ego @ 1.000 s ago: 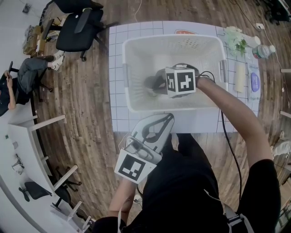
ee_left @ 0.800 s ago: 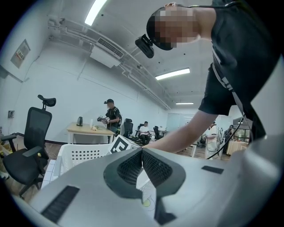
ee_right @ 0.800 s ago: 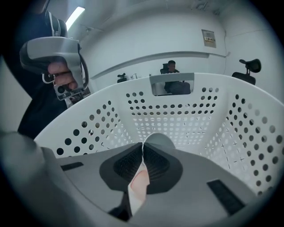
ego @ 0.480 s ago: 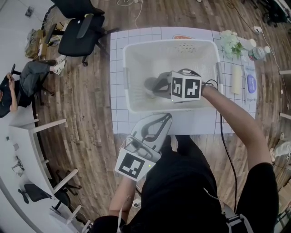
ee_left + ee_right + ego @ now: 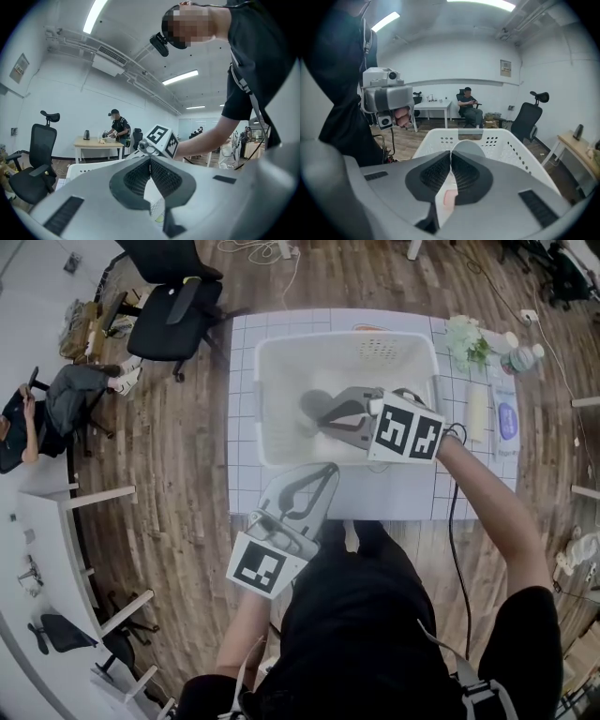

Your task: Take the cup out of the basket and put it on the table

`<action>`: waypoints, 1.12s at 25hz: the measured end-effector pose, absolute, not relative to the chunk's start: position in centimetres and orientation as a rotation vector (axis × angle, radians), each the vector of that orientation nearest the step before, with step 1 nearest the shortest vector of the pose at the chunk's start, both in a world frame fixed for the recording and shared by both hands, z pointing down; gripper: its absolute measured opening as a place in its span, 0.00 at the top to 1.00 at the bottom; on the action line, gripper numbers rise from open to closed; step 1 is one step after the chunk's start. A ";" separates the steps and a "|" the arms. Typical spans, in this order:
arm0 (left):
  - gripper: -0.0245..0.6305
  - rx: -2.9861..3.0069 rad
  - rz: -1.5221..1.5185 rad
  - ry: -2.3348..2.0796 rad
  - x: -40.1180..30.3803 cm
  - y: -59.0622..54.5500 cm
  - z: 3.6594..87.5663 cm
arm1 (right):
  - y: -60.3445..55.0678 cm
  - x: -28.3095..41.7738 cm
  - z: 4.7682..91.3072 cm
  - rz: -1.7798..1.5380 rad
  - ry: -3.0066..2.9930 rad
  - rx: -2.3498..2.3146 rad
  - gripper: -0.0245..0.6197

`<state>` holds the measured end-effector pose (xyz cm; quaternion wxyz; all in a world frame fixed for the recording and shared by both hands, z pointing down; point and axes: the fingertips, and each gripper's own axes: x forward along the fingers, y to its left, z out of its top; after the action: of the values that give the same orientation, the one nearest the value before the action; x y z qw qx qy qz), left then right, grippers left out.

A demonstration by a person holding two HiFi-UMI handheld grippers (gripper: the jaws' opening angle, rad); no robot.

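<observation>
A grey cup (image 5: 311, 404) is inside the white basket (image 5: 272, 381) on the table, left of the basket's middle. My right gripper (image 5: 325, 414) reaches into the basket from the right, its marker cube over the near rim. Its jaws are shut on the cup's wall. In the right gripper view the cup (image 5: 468, 146) rises as a grey curve just past the pinched jaws of the right gripper (image 5: 451, 153), with the basket (image 5: 511, 150) behind. My left gripper (image 5: 330, 468) hovers at the table's near edge, outside the basket. The left gripper (image 5: 150, 159) is shut on nothing.
The table (image 5: 244, 474) carries a gridded mat. Right of the basket lie artificial flowers (image 5: 464, 334), a bottle (image 5: 520, 357), a pale roll (image 5: 478, 413) and a blue pack (image 5: 506, 418). A black office chair (image 5: 173, 306) and a seated person (image 5: 37, 409) are at the left.
My right gripper has drawn back toward the basket's near right rim and tilted, still holding the cup inside the basket. The left gripper has hardly moved.
</observation>
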<state>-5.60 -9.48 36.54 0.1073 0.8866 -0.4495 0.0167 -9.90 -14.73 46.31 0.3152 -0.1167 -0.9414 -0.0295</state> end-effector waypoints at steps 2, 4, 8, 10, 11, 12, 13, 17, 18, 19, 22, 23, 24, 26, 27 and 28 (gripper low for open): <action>0.95 2.613 0.039 -1.341 -5.6 -9.6 36.1 | -14.6 -9.1 44.7 -0.093 -2.508 -0.276 0.92; 0.95 2.614 0.031 -1.354 -5.7 -9.7 35.7 | -14.5 -8.3 43.0 -0.100 -2.542 -0.239 0.92; 0.95 2.626 0.018 -1.359 -5.4 -9.8 35.1 | -14.3 -6.7 39.8 -0.103 -2.622 -0.131 0.92; 0.95 2.633 0.013 -1.359 -5.2 -9.8 34.9 | -14.4 -5.7 38.4 -0.092 -2.664 -0.059 0.92; 0.95 2.638 0.011 -1.358 -5.1 -9.9 34.8 | -14.4 -5.2 37.9 -0.091 -2.683 -0.023 0.92; 0.95 2.642 0.010 -1.356 -4.9 -9.9 34.8 | -14.3 -4.7 37.4 -0.099 -2.698 0.007 0.92; 0.95 2.645 0.011 -1.353 -4.8 -10.0 34.8 | -14.3 -4.1 37.0 -0.110 -2.711 0.033 0.92; 0.95 2.655 0.017 -1.344 -4.2 -10.1 34.5 | -13.8 -2.3 35.7 -0.095 -2.782 0.139 0.92; 0.95 2.659 0.017 -1.344 -4.1 -10.2 34.4 | -13.7 -2.0 35.4 -0.090 -2.800 0.166 0.92; 0.95 2.663 0.016 -1.345 -4.0 -10.2 34.3 | -13.6 -1.7 35.1 -0.090 -2.819 0.194 0.92; 0.95 2.668 0.017 -1.346 -3.7 -10.3 34.1 | -13.1 -0.8 34.0 -0.059 -2.897 0.310 0.92; 0.95 2.669 0.017 -1.346 -3.6 -10.3 34.1 | -12.9 -0.5 33.8 -0.038 -2.919 0.353 0.92; 0.95 2.671 0.017 -1.347 -3.5 -10.4 34.0 | -12.7 -0.2 33.7 -0.021 -2.933 0.391 0.92; 0.95 2.677 0.014 -1.347 -3.2 -10.4 33.9 | -12.3 0.4 33.6 -0.009 -2.945 0.449 0.92; 0.95 2.679 0.013 -1.346 -3.1 -10.4 33.9 | -12.1 0.7 33.6 -0.005 -2.945 0.471 0.92; 0.95 2.680 0.014 -1.344 -3.0 -10.4 33.9 | -12.0 1.0 33.7 0.004 -2.944 0.491 0.92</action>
<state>-2.96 -10.35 33.86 0.0715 0.8915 -0.4472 0.0046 1.00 -11.99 33.68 0.0784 0.1641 -0.9833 0.0014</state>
